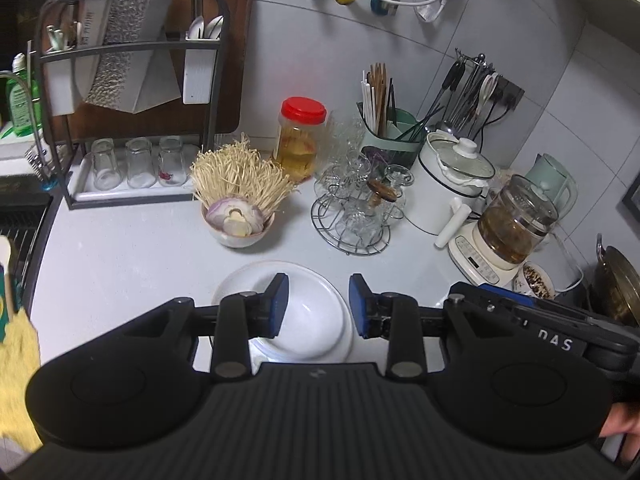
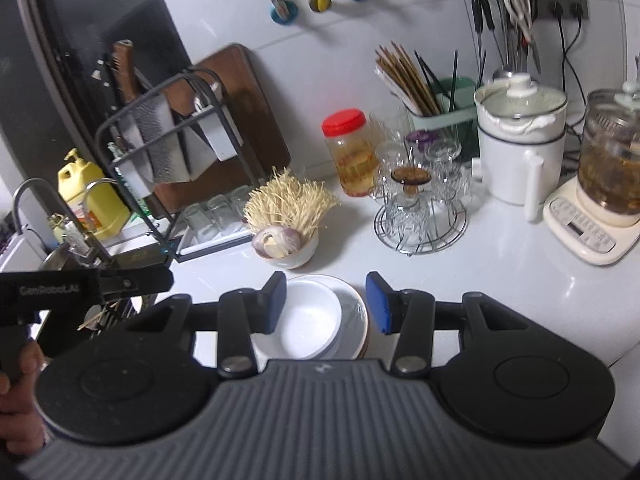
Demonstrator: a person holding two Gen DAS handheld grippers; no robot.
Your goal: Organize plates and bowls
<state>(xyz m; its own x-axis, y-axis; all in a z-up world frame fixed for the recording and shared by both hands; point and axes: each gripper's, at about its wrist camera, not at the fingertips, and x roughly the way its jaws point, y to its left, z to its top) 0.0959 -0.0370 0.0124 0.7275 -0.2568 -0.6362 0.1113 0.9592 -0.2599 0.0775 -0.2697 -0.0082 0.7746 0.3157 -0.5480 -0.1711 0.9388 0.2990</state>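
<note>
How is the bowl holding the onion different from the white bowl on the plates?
The onion bowl is full: a cut onion and pale noodle-like strands stick up out of it. The white bowl is empty. The onion bowl stands directly on the counter; the white bowl sits on stacked plates. Both are upright and pale.

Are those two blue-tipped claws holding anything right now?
No. The left gripper and right gripper are both open and empty, above the stacked white dishes on the counter.

"DAS" on right hand-held gripper [image 1: 520,304]
</note>
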